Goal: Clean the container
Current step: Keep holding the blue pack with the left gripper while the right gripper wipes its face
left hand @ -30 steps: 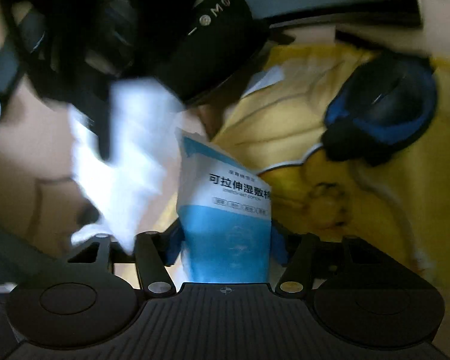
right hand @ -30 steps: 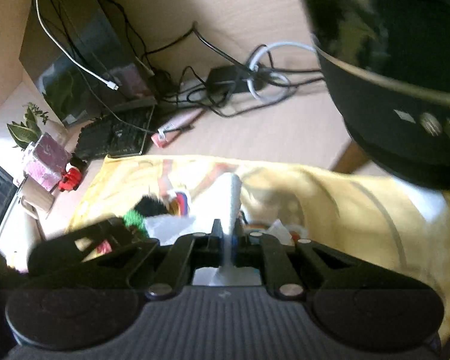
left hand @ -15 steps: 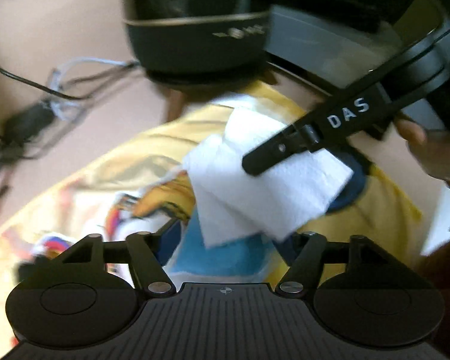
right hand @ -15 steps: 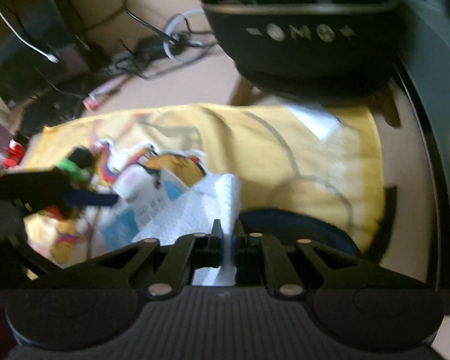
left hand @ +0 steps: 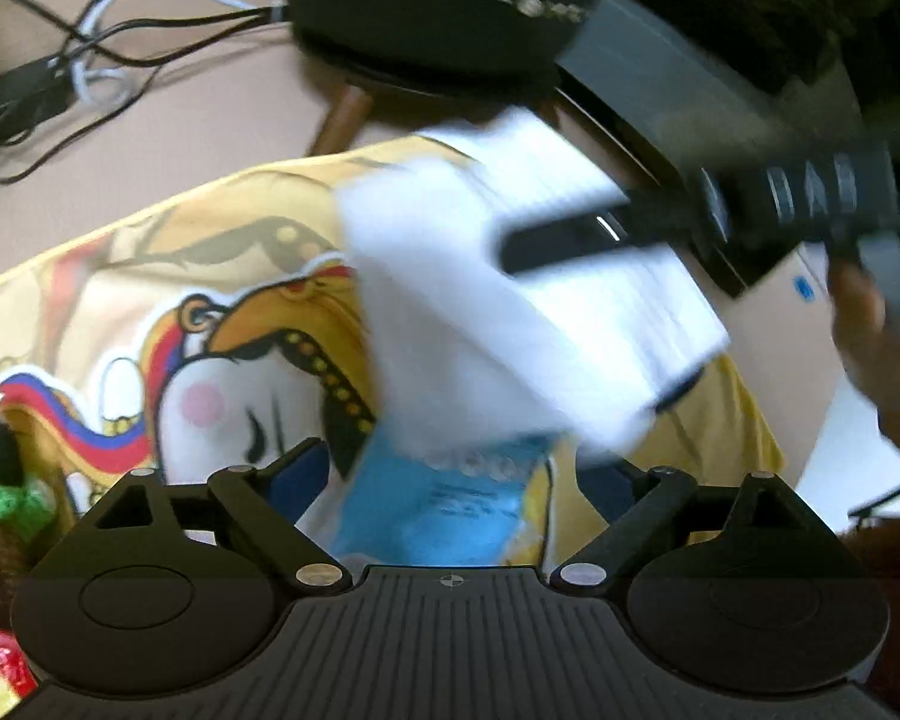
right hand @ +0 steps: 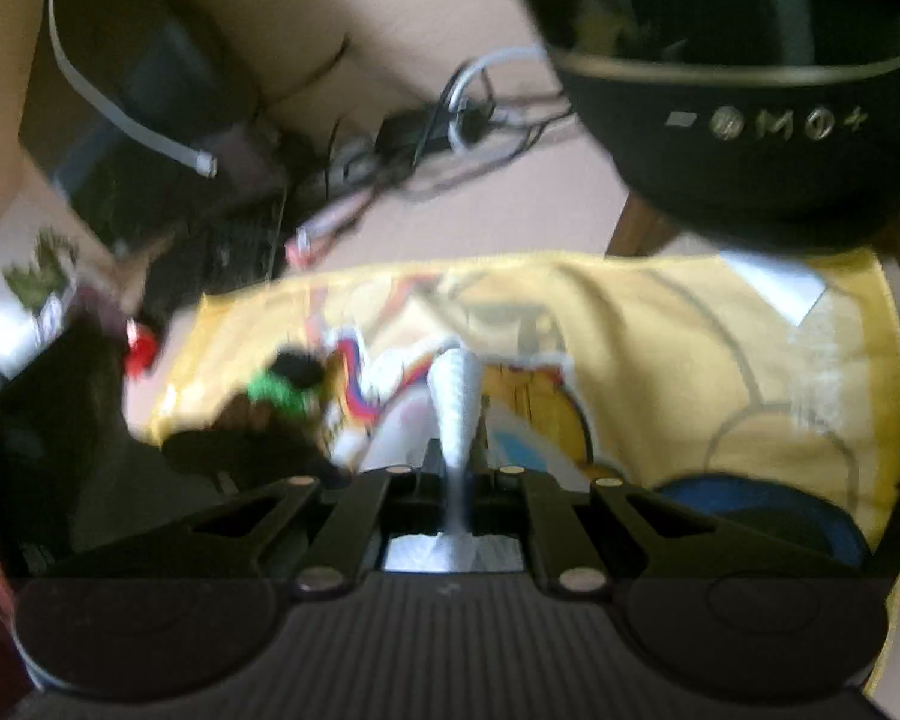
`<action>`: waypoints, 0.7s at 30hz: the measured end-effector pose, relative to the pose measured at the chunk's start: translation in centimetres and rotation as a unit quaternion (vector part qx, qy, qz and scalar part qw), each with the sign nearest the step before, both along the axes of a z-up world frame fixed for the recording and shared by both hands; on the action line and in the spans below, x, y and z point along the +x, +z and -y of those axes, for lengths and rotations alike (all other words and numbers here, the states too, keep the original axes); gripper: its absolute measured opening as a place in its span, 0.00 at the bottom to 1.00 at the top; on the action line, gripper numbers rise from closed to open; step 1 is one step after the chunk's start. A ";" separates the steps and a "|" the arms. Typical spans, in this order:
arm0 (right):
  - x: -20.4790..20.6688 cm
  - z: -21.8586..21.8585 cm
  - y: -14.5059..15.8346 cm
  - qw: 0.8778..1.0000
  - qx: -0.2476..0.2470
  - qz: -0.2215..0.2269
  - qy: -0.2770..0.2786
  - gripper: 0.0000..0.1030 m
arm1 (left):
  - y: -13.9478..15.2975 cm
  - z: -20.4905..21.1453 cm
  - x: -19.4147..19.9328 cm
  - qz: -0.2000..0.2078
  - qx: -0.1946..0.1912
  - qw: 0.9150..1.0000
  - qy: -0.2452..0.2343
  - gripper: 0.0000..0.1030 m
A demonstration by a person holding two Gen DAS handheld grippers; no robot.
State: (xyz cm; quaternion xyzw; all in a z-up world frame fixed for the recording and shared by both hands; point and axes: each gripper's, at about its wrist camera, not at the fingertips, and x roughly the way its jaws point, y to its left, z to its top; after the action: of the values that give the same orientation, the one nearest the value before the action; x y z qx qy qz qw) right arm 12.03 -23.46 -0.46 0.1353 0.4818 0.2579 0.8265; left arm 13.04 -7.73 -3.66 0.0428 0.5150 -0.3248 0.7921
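While both views are blurred by motion, the main relations can be read.

Left gripper [left hand: 450,480]: fingers part-spread and pinching a blue packet [left hand: 444,504], which stands up between them.

Right gripper [right hand: 459,468]: pressed together on a white wipe [right hand: 457,402], seen edge-on as a thin upright strip in its own view.

Wipe from the left view: a broad white sheet [left hand: 510,312] with a black finger [left hand: 570,237] of the right gripper laid across it; it hangs just above and beyond the packet, overlapping its top.

Key relation: from the left gripper the wipe lies straight ahead and slightly right, its long axis running from lower left to upper right; the right gripper alone carries it.

Container: a black round vessel [right hand: 744,138] on wooden legs stands at the far edge of the yellow printed cloth [right hand: 720,360], ahead and to the right of the right gripper and well apart from the wipe.

Judgement: the wipe looks drawn free of the packet, and the right arm is the one placed to take it up to the container.

Surface: pale wood [left hand: 168,138] with tangled cables [left hand: 90,54].
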 end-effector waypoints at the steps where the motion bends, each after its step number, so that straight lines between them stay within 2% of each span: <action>1: -0.4 -0.1 -0.3 1.000 -0.009 -0.005 0.007 0.07 | 0.1 0.1 -0.2 0.002 0.005 1.000 -0.002 0.74; 3: -1.4 -0.3 -0.9 0.999 -0.016 -0.020 0.022 0.07 | 0.2 -0.4 -0.1 -0.001 0.005 1.000 -0.003 0.71; 4: -1.9 -0.3 -1.2 0.999 -0.015 -0.030 0.030 0.07 | 0.4 -0.8 0.0 -0.005 0.001 1.000 -0.002 0.74; 5: -2.4 -0.3 -1.5 0.998 -0.014 -0.039 0.038 0.07 | 0.5 -1.2 0.0 -0.010 -0.005 1.000 -0.002 0.78; 6: -2.9 -0.4 -1.7 0.998 -0.019 -0.044 0.047 0.07 | 0.8 -1.9 0.0 -0.021 -0.017 1.000 -0.006 0.90; 9: -3.9 -0.8 -2.0 0.996 -0.053 -0.044 0.064 0.07 | 2.0 -3.7 -0.8 -0.019 -0.039 0.999 -0.015 0.92; 12: -4.5 -0.1 -1.8 0.994 -0.076 -0.037 0.062 0.07 | 2.4 -4.4 -1.0 -0.010 -0.030 0.999 0.009 0.92; 17: -4.0 2.3 -1.8 0.993 -0.119 -0.019 0.003 0.07 | 1.8 -3.5 -0.1 -0.017 -0.011 0.999 0.034 0.93; 21: -2.6 4.2 -0.9 0.995 -0.087 -0.006 -0.054 0.07 | 1.5 -1.1 0.5 -0.001 0.034 0.998 0.048 0.93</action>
State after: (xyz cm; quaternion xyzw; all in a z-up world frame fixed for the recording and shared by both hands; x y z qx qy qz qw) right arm 9.42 -27.70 -1.37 0.0903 0.4992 0.1693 0.8449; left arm 13.50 -6.60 -2.20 0.0446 0.5275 -0.2693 0.8045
